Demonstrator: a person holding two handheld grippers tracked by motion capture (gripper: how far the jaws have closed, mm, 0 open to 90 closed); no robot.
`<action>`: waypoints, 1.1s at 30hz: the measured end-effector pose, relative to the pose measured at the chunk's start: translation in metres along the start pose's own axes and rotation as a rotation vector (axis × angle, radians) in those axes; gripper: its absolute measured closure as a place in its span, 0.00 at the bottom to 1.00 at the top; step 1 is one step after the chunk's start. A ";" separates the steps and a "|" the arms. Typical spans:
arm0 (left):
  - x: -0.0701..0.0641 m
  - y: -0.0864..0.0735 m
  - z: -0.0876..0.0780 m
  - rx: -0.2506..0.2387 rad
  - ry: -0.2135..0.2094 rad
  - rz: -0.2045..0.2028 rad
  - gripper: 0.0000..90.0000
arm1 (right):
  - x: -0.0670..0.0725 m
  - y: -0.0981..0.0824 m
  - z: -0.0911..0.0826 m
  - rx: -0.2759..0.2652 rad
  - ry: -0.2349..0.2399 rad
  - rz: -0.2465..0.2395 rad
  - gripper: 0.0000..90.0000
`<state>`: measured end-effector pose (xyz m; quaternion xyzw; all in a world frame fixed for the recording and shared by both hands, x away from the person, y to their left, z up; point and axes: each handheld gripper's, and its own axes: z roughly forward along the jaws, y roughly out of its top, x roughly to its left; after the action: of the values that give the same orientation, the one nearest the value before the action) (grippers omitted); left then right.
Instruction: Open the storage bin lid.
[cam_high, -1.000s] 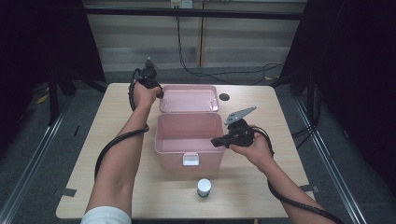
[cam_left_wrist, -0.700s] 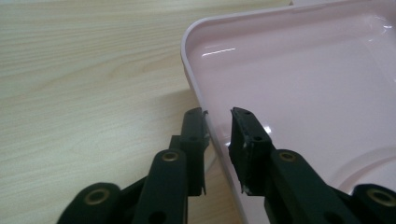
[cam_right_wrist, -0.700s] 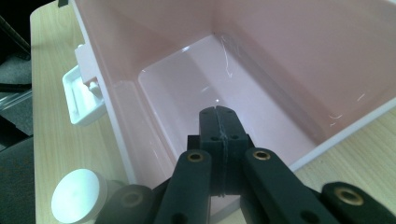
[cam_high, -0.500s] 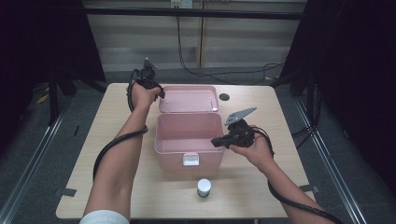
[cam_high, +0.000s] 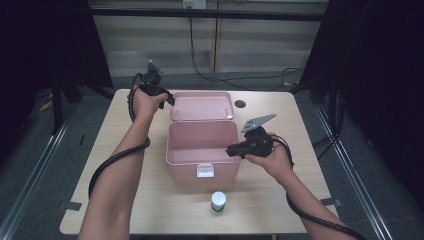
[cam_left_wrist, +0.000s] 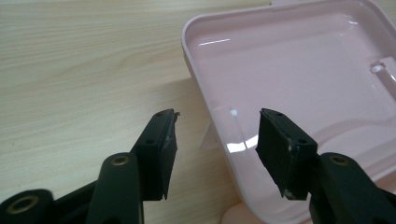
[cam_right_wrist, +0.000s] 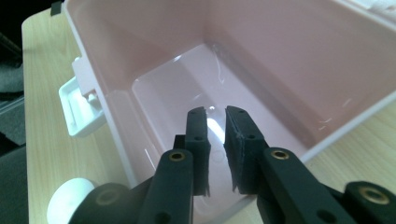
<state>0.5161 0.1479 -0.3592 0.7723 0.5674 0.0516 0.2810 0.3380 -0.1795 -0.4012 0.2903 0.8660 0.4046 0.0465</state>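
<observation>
on the light wood table sits a pink box, open, its lid flipped back flat on the far side.

left arm: stretched forward along the box's left side, elbow low, hand wrapped round the left gripper at the lid's near-left corner. cable loops down past the forearm. in the left gripper view the left gripper has its jaws apart, just been opening, no pad pressing on anything. the lid's rim runs between the two pads below them; one pad is over the table, the other over the lid's glossy inside. can't tell if either pad touches the rim.

right arm: comes in from the bottom right, wrist bent inward, hand holding the right gripper level at the box's right wall, pointing left into the box. grey plate sticks up above it. in the right gripper view the right gripper shows a narrow gap between the pads, jaws just been opening a bit, nothing between them; bare box floor behind.

white latch on the box front. small white-lidded jar stands on the table in front of the box, apart from it.

labels: no readable writing on box or lid; jar label too small to read.
</observation>
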 end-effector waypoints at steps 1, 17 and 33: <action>0.001 -0.002 -0.003 -0.003 -0.002 0.004 0.51 | -0.001 0.000 -0.001 -0.008 0.000 0.003 0.87; 0.012 -0.035 -0.029 -0.017 -0.015 0.010 0.39 | 0.006 0.001 -0.023 -0.024 -0.038 0.018 0.70; 0.021 -0.072 -0.036 -0.037 -0.044 0.039 0.34 | 0.004 -0.003 -0.048 -0.031 -0.086 0.031 0.63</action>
<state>0.4482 0.1950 -0.3696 0.7789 0.5448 0.0507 0.3065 0.3176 -0.2112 -0.3707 0.3202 0.8522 0.4057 0.0818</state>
